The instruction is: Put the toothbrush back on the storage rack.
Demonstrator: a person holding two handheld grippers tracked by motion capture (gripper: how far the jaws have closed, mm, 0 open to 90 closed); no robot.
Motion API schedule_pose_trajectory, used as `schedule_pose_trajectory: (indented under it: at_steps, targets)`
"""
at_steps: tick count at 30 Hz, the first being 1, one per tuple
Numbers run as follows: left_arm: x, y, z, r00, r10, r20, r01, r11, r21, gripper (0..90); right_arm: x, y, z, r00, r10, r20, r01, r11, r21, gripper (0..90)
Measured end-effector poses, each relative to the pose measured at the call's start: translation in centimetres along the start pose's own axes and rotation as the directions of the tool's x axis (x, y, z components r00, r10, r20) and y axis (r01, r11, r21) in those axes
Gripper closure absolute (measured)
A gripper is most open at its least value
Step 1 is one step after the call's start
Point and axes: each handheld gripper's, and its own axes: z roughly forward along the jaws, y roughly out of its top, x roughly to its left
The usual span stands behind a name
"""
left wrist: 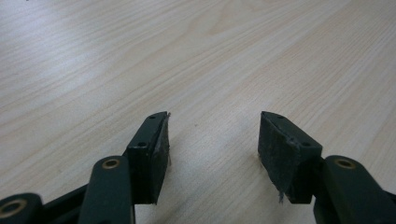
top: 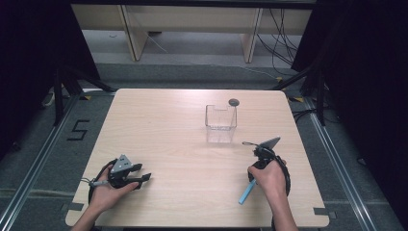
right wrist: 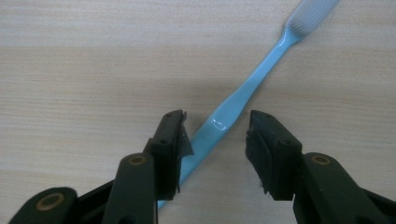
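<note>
A light blue toothbrush (right wrist: 261, 70) lies flat on the wooden table (top: 168, 125), its white bristles toward the top of the right gripper view. My right gripper (right wrist: 215, 130) is open and low over it, one jaw on each side of the handle, neither pad pressing it. In the high view the toothbrush's handle end (top: 246, 191) sticks out below the right hand (top: 267, 178) near the front right. My left gripper (left wrist: 213, 135) stands open over bare wood. The high view shows the left gripper (top: 143, 172) at the front left, pointing right.
A clear square plastic container (top: 220, 124) stands upright right of the table's middle. A small dark round object (top: 234, 102) lies just behind it. The table's front edge runs close below both hands. Cables and bench legs are on the floor beyond.
</note>
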Motion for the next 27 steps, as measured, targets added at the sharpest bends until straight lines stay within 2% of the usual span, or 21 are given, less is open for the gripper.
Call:
schedule_pose_trajectory:
  at_steps: [1, 2, 3, 4, 7, 8, 9, 12, 14, 15, 16, 17, 19, 20, 21, 24, 25, 26, 27]
  targets:
    - [0.0, 0.0, 0.0, 1.0, 0.001, -0.001, -0.001, 1.0, 0.0, 42.9, 0.3, -0.1, 0.2, 0.9988, 0.045, -0.018, -0.045, 0.999, -0.019, 56.2]
    - [0.0, 0.0, 0.0, 1.0, 0.001, -0.001, -0.001, 1.0, 0.0, 42.9, 0.3, -0.1, 0.2, 0.9988, 0.045, -0.018, -0.045, 0.999, -0.019, 56.2]
    - [0.0, 0.0, 0.0, 1.0, 0.001, -0.001, -0.001, 1.0, -0.001, 42.9, 0.3, 0.1, 0.2, 0.9994, 0.036, 0.004, -0.036, 0.999, 0.011, 56.0]
    - [0.0, 0.0, 0.0, 1.0, 0.001, -0.001, -0.001, 1.0, -0.001, 42.9, 0.0, 0.2, 0.3, 0.9997, -0.012, 0.022, 0.012, 1.0, 0.0, 56.0]
    - [0.0, 0.0, 0.0, 1.0, 0.0, 0.0, 0.0, 1.0, 0.002, 43.0, 0.0, 0.2, 0.4, 0.9998, -0.014, 0.014, 0.014, 1.0, 0.009, 56.0]
    - [0.0, 0.0, 0.0, 1.0, 0.0, 0.0, 0.0, 1.0, 0.002, 42.9, 0.3, 0.3, 0.3, 0.9997, 0.02, 0.017, -0.02, 1.0, 0.014, 56.1]
    - [0.0, 0.0, 0.0, 1.0, -0.001, 0.001, 0.001, 1.0, 0.002, 42.9, 0.0, 0.3, 0.4, 0.9996, -0.015, 0.024, 0.015, 1.0, 0.007, 56.3]
    - [0.0, 0.0, 0.0, 1.0, 0.0, 0.001, 0.0, 1.0, 0.002, 42.9, 0.6, 0.4, 0.4, 0.9985, 0.03, 0.046, -0.03, 0.999, 0.014, 59.2]
    - [0.0, 0.0, 0.0, 1.0, 0.001, 0.001, -0.001, 1.0, 0.002, 42.9, 0.6, 0.4, 0.4, 0.9978, 0.024, 0.062, -0.025, 0.999, 0.019, 60.3]
    - [0.0, 0.0, 0.0, 1.0, 0.0, 0.001, 0.0, 1.0, 0.002, 42.9, 1.0, 0.4, 0.4, 0.9958, 0.063, 0.065, -0.065, 0.997, 0.03, 62.1]
    - [0.0, 0.0, 0.0, 1.0, 0.0, 0.001, 0.0, 1.0, 0.002, 42.9, 0.9, 0.4, 0.4, 0.9949, 0.018, 0.099, -0.019, 1.0, 0.016, 65.4]
    - [0.0, 0.0, 0.0, 1.0, 0.0, 0.002, 0.0, 1.0, 0.002, 42.9, 0.9, 0.4, 0.4, 0.9949, 0.018, 0.099, -0.019, 1.0, 0.016, 65.4]
    - [0.0, 0.0, 0.0, 1.0, 0.001, 0.002, -0.001, 1.0, 0.003, 42.9, 0.9, 0.3, 0.5, 0.9952, 0.018, 0.096, -0.02, 1.0, 0.021, 72.8]
    - [0.0, 0.0, 0.0, 1.0, 0.001, 0.002, -0.001, 1.0, 0.003, 42.9, 0.9, 0.3, 0.5, 0.9952, 0.018, 0.096, -0.02, 1.0, 0.021, 72.8]
    - [0.0, 0.0, 0.0, 1.0, 0.001, 0.002, -0.001, 1.0, 0.003, 42.9, 0.4, 0.4, 0.5, 0.9939, -0.043, 0.102, 0.041, 0.999, 0.024, 77.5]
    - [0.0, 0.0, 0.0, 1.0, 0.0, 0.002, 0.0, 1.0, 0.003, 42.9, 0.4, 0.4, 0.4, 0.9942, -0.046, 0.098, 0.043, 0.999, 0.034, 78.7]
    - [0.0, 0.0, 0.0, 1.0, 0.0, 0.001, 0.0, 1.0, 0.001, 42.9, 0.4, 0.4, 0.5, 0.997, -0.041, 0.066, 0.04, 0.999, 0.017, 78.8]
    - [0.0, 0.0, 0.0, 1.0, 0.0, 0.001, 0.0, 1.0, 0.001, 42.9, 0.5, 0.4, 0.6, 0.9961, -0.05, 0.073, 0.049, 0.999, 0.016, 78.8]
    - [0.1, 0.0, -0.1, 0.9999, 0.017, 0.0, -0.017, 0.9998, 0.013, 42.9, 0.5, 0.4, 0.6, 0.9961, -0.05, 0.073, 0.049, 0.999, 0.016, 78.8]
